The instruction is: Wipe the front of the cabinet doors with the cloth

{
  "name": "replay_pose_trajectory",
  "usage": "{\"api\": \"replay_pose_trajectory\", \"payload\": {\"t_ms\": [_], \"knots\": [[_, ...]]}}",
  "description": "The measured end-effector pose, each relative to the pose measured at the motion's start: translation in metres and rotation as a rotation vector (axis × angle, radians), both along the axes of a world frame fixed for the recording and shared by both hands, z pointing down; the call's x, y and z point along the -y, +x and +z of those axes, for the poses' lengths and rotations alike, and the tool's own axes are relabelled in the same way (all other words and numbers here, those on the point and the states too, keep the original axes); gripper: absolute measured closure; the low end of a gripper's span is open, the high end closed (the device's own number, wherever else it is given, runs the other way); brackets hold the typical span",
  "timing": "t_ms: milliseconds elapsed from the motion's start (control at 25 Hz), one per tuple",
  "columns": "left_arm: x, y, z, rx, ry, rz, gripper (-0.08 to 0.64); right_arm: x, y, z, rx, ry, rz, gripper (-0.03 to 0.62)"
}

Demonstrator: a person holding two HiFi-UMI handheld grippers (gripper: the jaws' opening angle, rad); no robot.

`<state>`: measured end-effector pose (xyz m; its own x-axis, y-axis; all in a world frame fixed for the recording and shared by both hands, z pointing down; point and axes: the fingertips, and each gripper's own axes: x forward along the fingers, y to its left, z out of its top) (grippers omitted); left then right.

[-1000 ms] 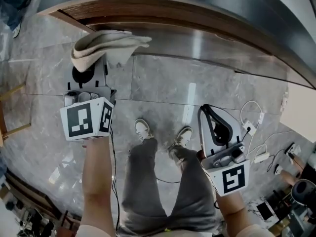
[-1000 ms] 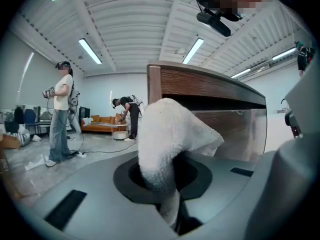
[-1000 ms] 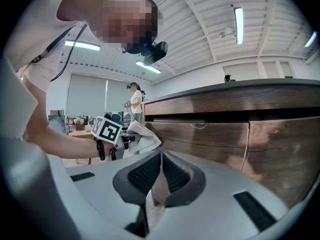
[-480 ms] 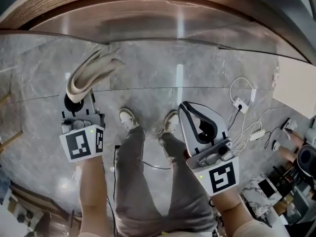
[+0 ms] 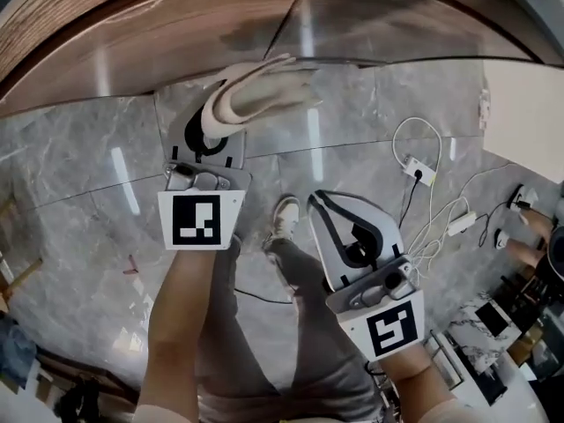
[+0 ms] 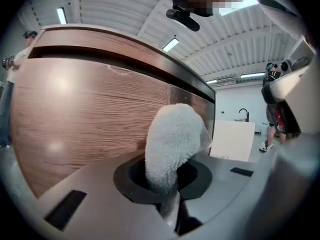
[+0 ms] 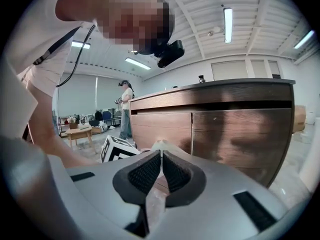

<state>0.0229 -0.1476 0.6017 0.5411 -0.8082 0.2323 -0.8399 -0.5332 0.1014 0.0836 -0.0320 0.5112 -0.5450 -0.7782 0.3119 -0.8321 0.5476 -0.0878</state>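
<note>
A folded off-white cloth [image 5: 251, 95] sticks out of my left gripper [image 5: 210, 137], which is shut on it. In the left gripper view the cloth [image 6: 172, 144] stands up in front of the brown wood-grain cabinet door [image 6: 85, 114], close to the seam between two doors. Whether it touches the wood cannot be told. The cabinet fronts [image 5: 167, 38] curve across the top of the head view. My right gripper [image 5: 342, 229] hangs lower, over the floor, shut with nothing between its black ribbed pads [image 7: 145, 171]. It points toward the cabinet [image 7: 235, 129].
White cables and a power strip [image 5: 421, 173] lie on the grey marble floor at right, beside a white panel [image 5: 529, 113]. The person's own legs and shoe [image 5: 286, 218] are between the grippers. Another person [image 7: 126, 109] and a small table [image 7: 80, 131] stand far off.
My left gripper has swung right and closer to the cabinet with the cloth. The head view has turned. The right gripper has kept its place, still shut.
</note>
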Motion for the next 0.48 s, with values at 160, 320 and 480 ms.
{"api": "replay_pose_trajectory", "payload": {"t_ms": [160,320,480], "knots": [[0.025,0.048,0.007,0.002,0.02,0.037,0.502,-0.008,0.03,0.012,0.015,-0.025,0.031,0.551],[0.057,0.05,0.006,0.004,0.04,-0.022,0.502,-0.014,0.043,0.023,0.022,-0.049,0.017,0.551],[0.06,0.041,0.006,0.015,0.05,-0.031,0.502,-0.012,0.043,0.031,0.026,-0.067,0.015,0.551]]}}
